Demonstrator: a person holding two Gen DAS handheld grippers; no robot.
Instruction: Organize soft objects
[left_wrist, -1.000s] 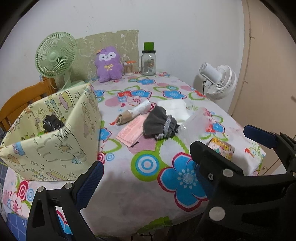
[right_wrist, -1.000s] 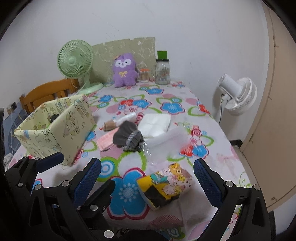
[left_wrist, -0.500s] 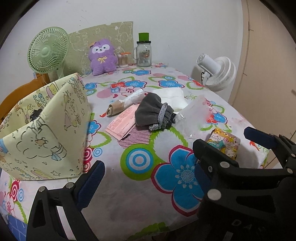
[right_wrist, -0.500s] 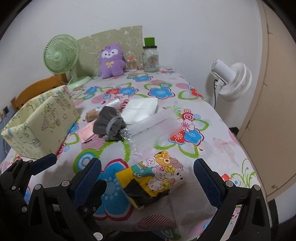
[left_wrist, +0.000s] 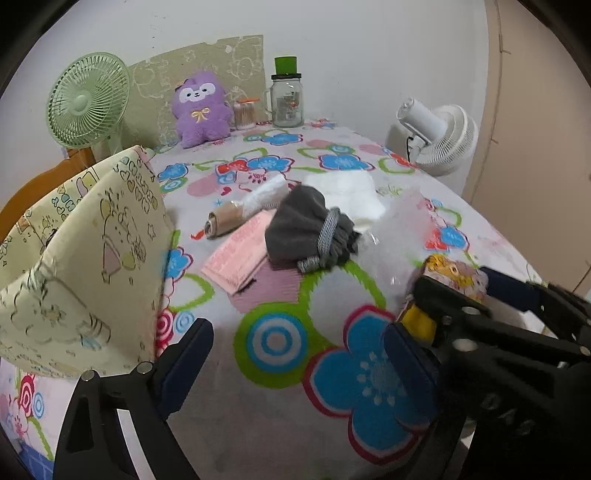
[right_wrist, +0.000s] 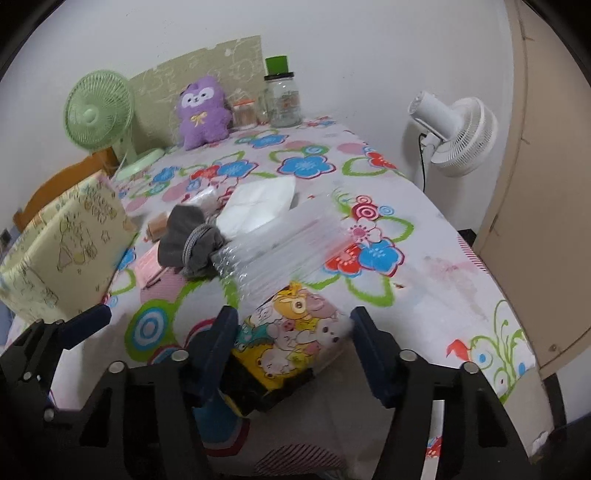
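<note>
Beside the yellow cartoon-printed fabric box (right_wrist: 62, 254), the soft cartoon-printed yellow pouch (right_wrist: 295, 332) is straddled by the wide-open, empty right tongs (right_wrist: 291, 347), best closed gently mid-body, while the left tongs (left_wrist: 295, 354) are held open, empty.

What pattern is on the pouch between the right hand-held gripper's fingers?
Cartoon animals on yellow, pouch; clearest in the right wrist view.

Cartoon-print pouch (right_wrist: 295, 339) and grey glove (right_wrist: 192, 245) on floral tablecloth (right_wrist: 424, 258)

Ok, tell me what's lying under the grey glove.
The grey glove overlaps a corner of the pink packet and a clear plastic bag, with white folded cloth just behind. Whatever sits beneath its middle is covered, so I can't tell.
</note>
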